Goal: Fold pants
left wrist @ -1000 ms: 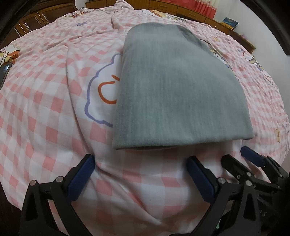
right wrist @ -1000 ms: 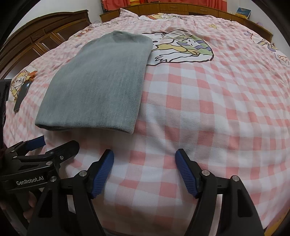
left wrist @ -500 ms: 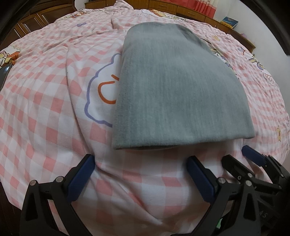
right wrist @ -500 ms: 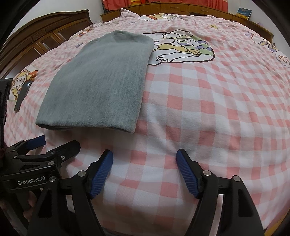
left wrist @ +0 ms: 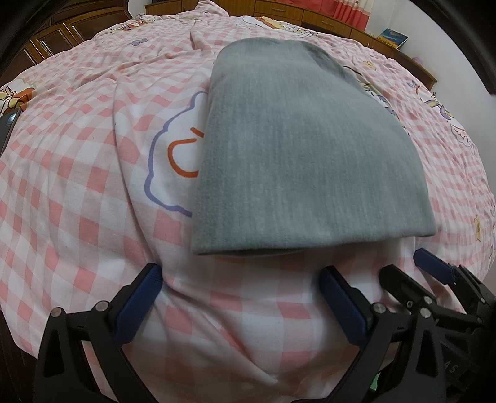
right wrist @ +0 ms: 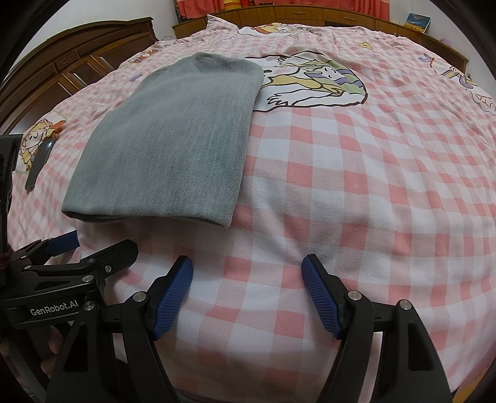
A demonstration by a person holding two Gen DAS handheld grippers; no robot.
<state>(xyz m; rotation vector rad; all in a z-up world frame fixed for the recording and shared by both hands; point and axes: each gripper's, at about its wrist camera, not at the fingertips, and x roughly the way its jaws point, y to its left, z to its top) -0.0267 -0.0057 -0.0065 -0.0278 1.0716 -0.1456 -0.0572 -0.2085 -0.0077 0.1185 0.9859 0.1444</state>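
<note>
The grey pants [left wrist: 307, 155] lie folded into a flat rectangle on the pink checked bedspread [left wrist: 77, 186]. They also show at the left in the right wrist view [right wrist: 173, 145]. My left gripper [left wrist: 238, 279] is open and empty, just short of the pants' near edge. My right gripper [right wrist: 248, 272] is open and empty over bare bedspread, to the right of the pants. Each gripper shows in the other's view: the right one [left wrist: 434, 279] and the left one [right wrist: 77, 251].
A dark phone [right wrist: 38, 162] lies on the bed left of the pants. Dark wooden cabinets [right wrist: 77, 71] stand along the left and a low wooden unit [right wrist: 310, 14] behind the bed. A book [left wrist: 392, 36] rests on that unit.
</note>
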